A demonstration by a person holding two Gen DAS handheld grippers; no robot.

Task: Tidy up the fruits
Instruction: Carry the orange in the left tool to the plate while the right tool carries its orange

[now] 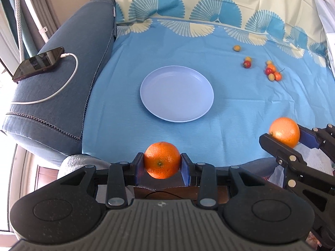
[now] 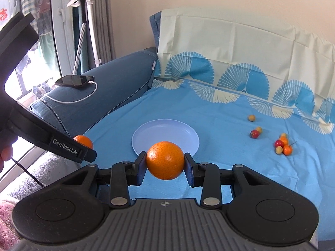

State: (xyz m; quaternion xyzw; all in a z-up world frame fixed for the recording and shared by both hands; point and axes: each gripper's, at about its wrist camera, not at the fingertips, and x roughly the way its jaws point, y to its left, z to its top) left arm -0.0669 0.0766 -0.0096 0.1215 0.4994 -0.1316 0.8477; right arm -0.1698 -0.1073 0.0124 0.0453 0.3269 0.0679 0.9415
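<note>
My left gripper is shut on an orange, held above the near edge of the blue cloth, in front of the pale blue plate. My right gripper is shut on a second orange, held just in front of the same plate. The right gripper with its orange shows at the right of the left wrist view. The left gripper's orange shows at the left of the right wrist view. The plate has nothing on it. Several small red, orange and yellow fruits lie on the cloth, right of the plate.
A phone on a white charging cable lies on the dark blue sofa arm at the left. A cream cushion stands behind the cloth. A garment steamer stand is by the window at the left.
</note>
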